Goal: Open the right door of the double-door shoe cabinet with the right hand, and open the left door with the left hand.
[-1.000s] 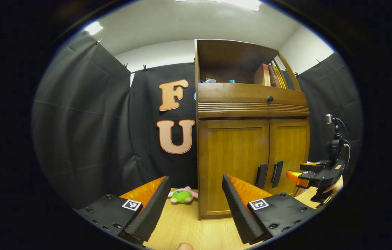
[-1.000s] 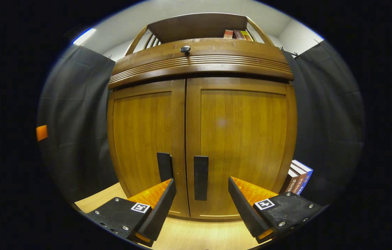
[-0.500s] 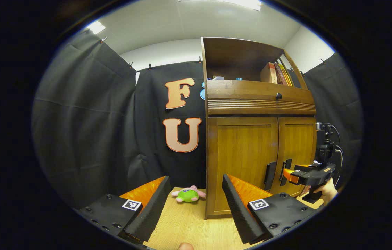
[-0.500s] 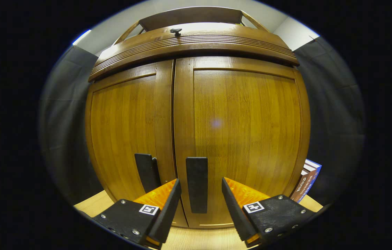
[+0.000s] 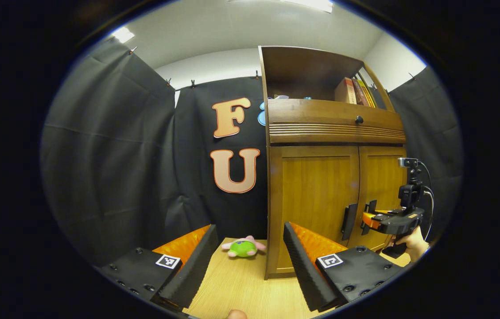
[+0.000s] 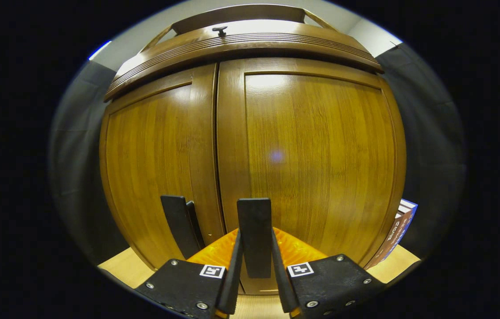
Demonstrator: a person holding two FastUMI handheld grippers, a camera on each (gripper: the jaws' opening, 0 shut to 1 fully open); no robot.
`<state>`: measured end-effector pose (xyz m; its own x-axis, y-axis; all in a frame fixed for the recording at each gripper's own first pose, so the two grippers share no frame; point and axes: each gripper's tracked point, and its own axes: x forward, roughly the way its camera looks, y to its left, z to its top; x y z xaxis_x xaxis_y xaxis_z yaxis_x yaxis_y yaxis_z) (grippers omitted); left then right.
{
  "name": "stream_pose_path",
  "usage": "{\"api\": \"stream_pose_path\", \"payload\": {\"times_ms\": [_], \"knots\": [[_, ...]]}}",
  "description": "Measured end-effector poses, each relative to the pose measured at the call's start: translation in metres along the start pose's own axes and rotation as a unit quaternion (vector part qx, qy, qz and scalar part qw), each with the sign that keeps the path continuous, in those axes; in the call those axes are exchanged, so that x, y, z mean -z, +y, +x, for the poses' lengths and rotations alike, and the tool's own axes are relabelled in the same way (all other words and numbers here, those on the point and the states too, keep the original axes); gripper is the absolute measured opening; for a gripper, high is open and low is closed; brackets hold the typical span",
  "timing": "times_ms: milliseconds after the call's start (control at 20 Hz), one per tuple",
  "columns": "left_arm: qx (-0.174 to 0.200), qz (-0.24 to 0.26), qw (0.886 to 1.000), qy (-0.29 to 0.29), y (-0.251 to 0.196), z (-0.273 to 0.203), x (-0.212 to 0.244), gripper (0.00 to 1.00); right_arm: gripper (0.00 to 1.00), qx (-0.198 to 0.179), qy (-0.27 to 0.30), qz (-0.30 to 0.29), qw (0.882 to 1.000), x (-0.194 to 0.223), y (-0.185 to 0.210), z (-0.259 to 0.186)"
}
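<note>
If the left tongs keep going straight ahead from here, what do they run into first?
Probably the shoe cabinet's left front corner; the left tongs are open and aimed near it, with the plush toy slightly left. Depth is uncertain.

The right gripper (image 6: pixel 255 261) is now closer to the shoe cabinet (image 6: pixel 320 146), and its formerly spread fingers are closed onto the right door handle (image 6: pixel 254 230). In the left gripper view, the cabinet sits slightly further right.
</note>
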<state>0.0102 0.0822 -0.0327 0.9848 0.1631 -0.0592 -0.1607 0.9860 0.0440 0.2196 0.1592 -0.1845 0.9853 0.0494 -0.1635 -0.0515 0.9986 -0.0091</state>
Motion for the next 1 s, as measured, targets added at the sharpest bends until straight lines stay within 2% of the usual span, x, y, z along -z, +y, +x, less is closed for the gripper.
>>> {"api": "stream_pose_path", "payload": {"times_ms": [50,100,150,200,250,600,1000], "knots": [[-0.002,0.0,1.0,0.0,0.001,0.001,0.0,0.97,0.36,-0.002,-0.001,-0.002,1.0,-0.001,0.0,0.0],[-0.004,-0.001,1.0,0.0,0.001,0.001,0.0,0.95,0.46,-0.003,-0.001,-0.002,1.0,-0.001,0.0,-0.001],[-0.005,-0.002,1.0,0.0,0.001,0.001,0.001,0.95,0.35,-0.007,-0.003,-0.001,1.0,-0.002,0.002,-0.002],[-0.006,-0.004,1.0,0.002,0.001,0.001,0.002,0.96,0.43,-0.011,-0.002,0.001,1.0,-0.002,0.002,-0.005],[-0.004,-0.005,1.0,0.005,0.001,0.001,0.003,0.97,0.33,-0.018,-0.002,0.004,1.0,-0.002,0.002,-0.009],[-0.004,0.0,1.0,-0.005,0.001,-0.003,-0.006,0.96,0.32,-0.059,-0.003,0.007,0.998,0.0,-0.006,-0.059],[0.013,0.002,1.0,-0.007,-0.003,-0.005,-0.007,0.95,0.32,-0.079,-0.002,0.003,0.997,0.003,-0.031,-0.115]]}}
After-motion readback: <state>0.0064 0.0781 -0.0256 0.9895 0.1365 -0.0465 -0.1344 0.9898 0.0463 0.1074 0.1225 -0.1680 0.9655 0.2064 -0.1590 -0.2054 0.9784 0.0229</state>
